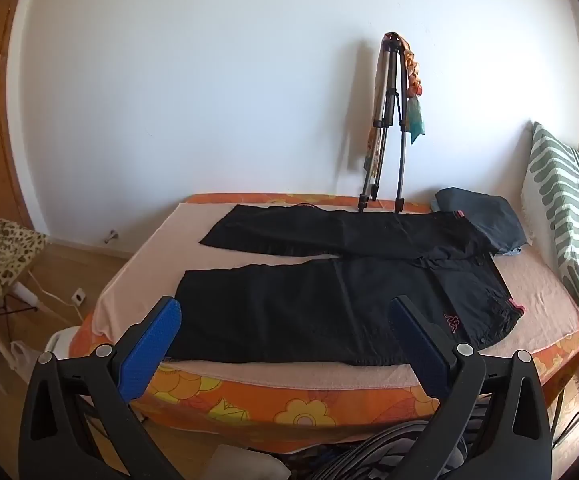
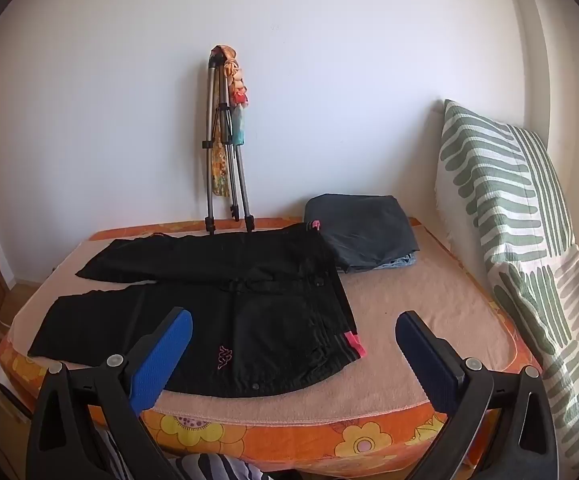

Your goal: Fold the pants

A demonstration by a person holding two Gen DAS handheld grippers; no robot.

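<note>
Right now we see the black pants (image 1: pixel 329 304) lying flat on the bed (image 1: pixel 541 300), not folded yet. The two legs are spread apart and reach toward the left edge of the bed, and the waist with its pink trim points toward the right side. One leg lies close to the front edge, and the other lies close to the back edge by the wall. A small pink logo sits near the waist.

Just past the waist, near the back right corner, we see a dark folded pile of clothes (image 2: pixel 363 232) with something light blue under it. A striped green and white cushion (image 2: pixel 509 216) leans up along the right edge. A tripod (image 2: pixel 227 160) stands against the wall (image 2: pixel 329 60) behind the back edge, with colourful cloth hanging on it.

Our left gripper (image 1: pixel 283 324) hangs over the front edge, above the near leg, with its blue pads wide apart and holding nothing. Our right gripper (image 2: pixel 293 338) hangs over the front edge by the waist, and it is wide apart too, with nothing in it.
</note>
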